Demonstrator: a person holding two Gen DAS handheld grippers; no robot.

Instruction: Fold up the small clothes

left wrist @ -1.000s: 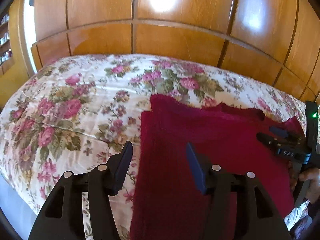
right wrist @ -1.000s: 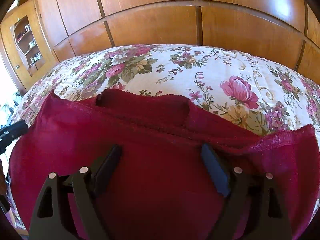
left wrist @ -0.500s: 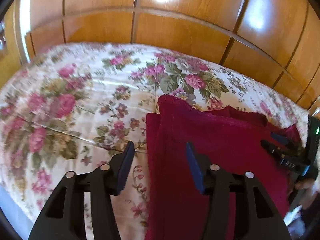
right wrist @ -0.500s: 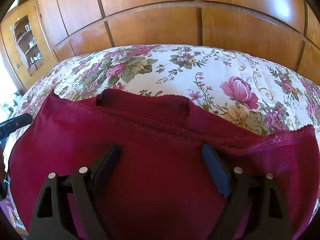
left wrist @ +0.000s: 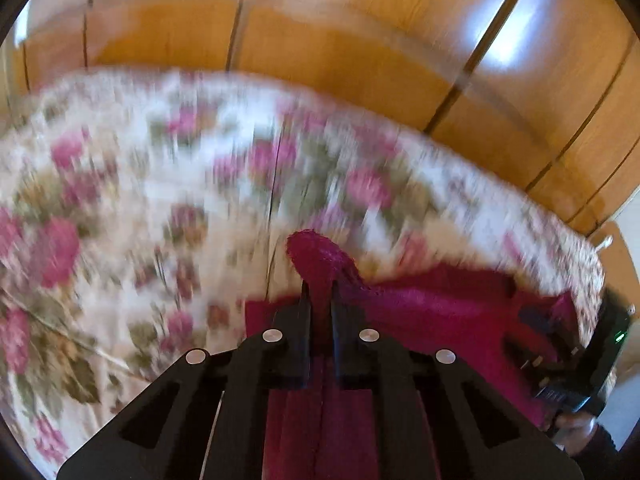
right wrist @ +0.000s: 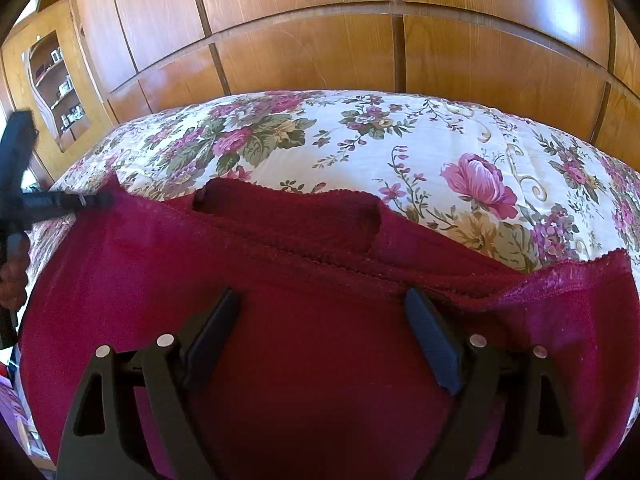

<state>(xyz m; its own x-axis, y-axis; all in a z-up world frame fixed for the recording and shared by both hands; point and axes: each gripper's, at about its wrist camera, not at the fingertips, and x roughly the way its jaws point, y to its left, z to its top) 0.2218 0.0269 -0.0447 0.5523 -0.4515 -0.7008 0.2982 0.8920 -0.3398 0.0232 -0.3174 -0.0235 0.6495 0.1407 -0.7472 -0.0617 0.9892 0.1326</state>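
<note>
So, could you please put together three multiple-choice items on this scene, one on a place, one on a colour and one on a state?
1. What does the garment lie on?
A. a bare wooden floor
B. a floral bedspread
C. a glass table

2. What colour is the garment?
A. dark red
B. navy blue
C. yellow

3. How do the two grippers stand?
A. both open
B. left open, right shut on the garment
C. left shut on the garment, right open

Answers:
1 B: the floral bedspread shows beyond the cloth on the side toward the wooden panels.
2 A: the cloth is dark red in both wrist views.
3 C: the left gripper has just closed, with a raised fold of cloth pinched between its pads, while the right gripper stands wide over the cloth, gripping nothing.
</note>
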